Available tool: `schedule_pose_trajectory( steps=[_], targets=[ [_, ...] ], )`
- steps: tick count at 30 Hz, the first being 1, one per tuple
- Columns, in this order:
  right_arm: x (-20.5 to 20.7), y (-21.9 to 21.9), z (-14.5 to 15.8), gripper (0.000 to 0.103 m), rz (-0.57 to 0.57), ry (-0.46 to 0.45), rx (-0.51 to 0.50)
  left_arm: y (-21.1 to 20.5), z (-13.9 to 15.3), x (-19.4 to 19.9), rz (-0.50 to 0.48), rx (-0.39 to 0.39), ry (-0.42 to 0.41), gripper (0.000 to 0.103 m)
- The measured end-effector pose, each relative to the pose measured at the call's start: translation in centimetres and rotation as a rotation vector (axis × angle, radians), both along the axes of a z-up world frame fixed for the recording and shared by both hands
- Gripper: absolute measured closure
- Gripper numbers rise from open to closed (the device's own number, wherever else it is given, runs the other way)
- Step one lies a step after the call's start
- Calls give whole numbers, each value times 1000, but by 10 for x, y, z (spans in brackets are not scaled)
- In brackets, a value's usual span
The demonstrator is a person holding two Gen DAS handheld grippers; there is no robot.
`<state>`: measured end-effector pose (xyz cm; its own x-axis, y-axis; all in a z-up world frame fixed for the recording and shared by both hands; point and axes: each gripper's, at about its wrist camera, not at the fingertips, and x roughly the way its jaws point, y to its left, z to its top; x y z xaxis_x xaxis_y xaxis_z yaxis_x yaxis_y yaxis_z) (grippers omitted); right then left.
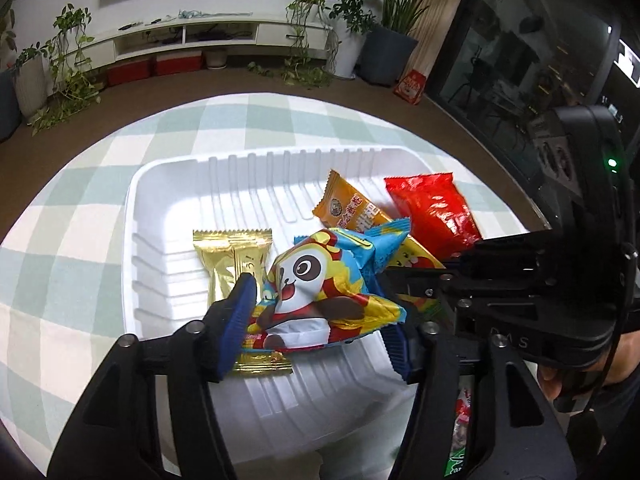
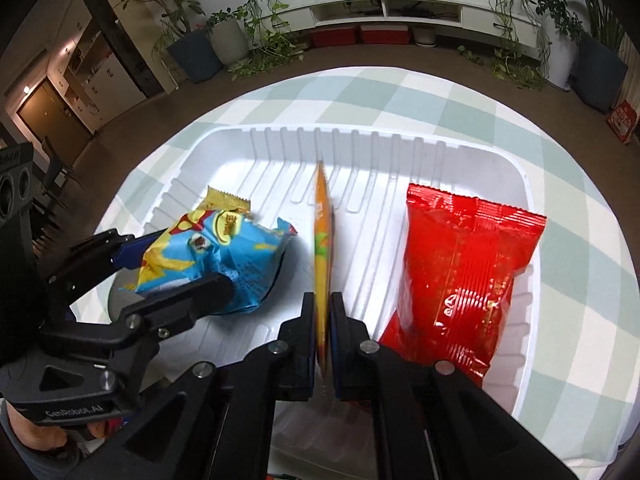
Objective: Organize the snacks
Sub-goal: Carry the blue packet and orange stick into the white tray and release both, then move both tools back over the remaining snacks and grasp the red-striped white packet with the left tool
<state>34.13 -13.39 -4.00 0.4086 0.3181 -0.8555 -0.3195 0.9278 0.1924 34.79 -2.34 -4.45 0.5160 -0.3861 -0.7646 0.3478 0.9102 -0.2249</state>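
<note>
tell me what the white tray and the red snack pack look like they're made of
White tray: likely thin moulded plastic or foam, matte, with pressed ribs along walls and floor. Red snack pack: glossy plastic film, judging by its crinkles, bright glare and crimped end seals.

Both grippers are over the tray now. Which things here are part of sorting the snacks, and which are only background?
Job:
white tray
panda snack packet in left gripper
orange snack packet in right gripper
red snack packet
gold snack packet

Background:
potted plants
TV cabinet
checked tablecloth
</note>
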Motion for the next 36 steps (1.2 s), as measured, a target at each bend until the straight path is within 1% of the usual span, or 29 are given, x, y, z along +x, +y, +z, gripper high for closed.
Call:
schedule_pose_trajectory(
  steps=[2,3,4,5,6,7,8,11,14,15,16,17,18,20,22,24,26,28,29,31,32,33,34,35,36],
  targets=[
    [0,1,0,93,-1,-2,-7,-1,0,0,2,8,-5,45],
    [0,1,0,92,-1,-1,-8,-1,0,1,3,11,-5,40],
    [-1,2,1,87,-2,-2,-14,0,0,1,4,11,-1,38],
    [-2,2,2,78,-7,-4,-26,1,-1,2,8,10,1,36],
    [-4,2,4,73,-10,-9,-36,2,-1,2,12,8,2,32],
    [-6,2,6,64,-12,-15,-40,4,1,0,16,7,5,30],
    [-7,1,9,60,-19,-23,-46,6,3,-2,22,-1,5,27],
    [-19,-3,26,55,-27,-58,-51,14,12,-7,28,-38,-7,27],
    [-30,-5,42,55,-37,-99,-81,23,28,-13,40,-65,-34,27],
    [-36,-6,49,54,-41,-115,-82,27,34,-16,47,-69,-43,25],
    [-42,-8,55,52,-43,-129,-76,30,38,-18,47,-72,-51,21],
    [-52,-12,64,46,-46,-152,-54,33,43,-21,46,-75,-59,12],
    [-60,-13,70,42,-46,-170,-35,38,48,-25,50,-76,-69,10],
    [-79,-17,80,30,-46,-216,3,47,58,-33,68,-82,-90,10],
    [-103,-19,88,24,-38,-262,39,58,68,-43,96,-80,-110,2],
    [-125,-17,89,22,-29,-292,47,66,78,-55,117,-72,-132,1],
    [-147,-13,87,21,-17,-308,39,77,90,-70,144,-76,-178,1],
    [-170,-11,84,21,-4,-318,40,89,107,-92,173,-95,-263,0],
    [-182,-9,83,21,-1,-325,44,92,114,-102,184,-95,-286,0],
    [-209,-7,80,21,-7,-358,44,94,121,-113,168,-40,-208,0],
    [-222,-7,78,21,-15,-380,46,95,124,-122,179,-14,-207,0],
    [-232,-8,75,21,-20,-396,49,96,129,-137,197,-6,-250,1],
    [-242,-8,72,22,-31,-414,53,94,132,-149,196,-2,-279,1],
    [-252,-10,69,21,-47,-434,58,89,133,-158,175,15,-286,1],
    [-262,-11,64,21,-64,-456,65,83,130,-167,147,49,-273,0]
  ],
)
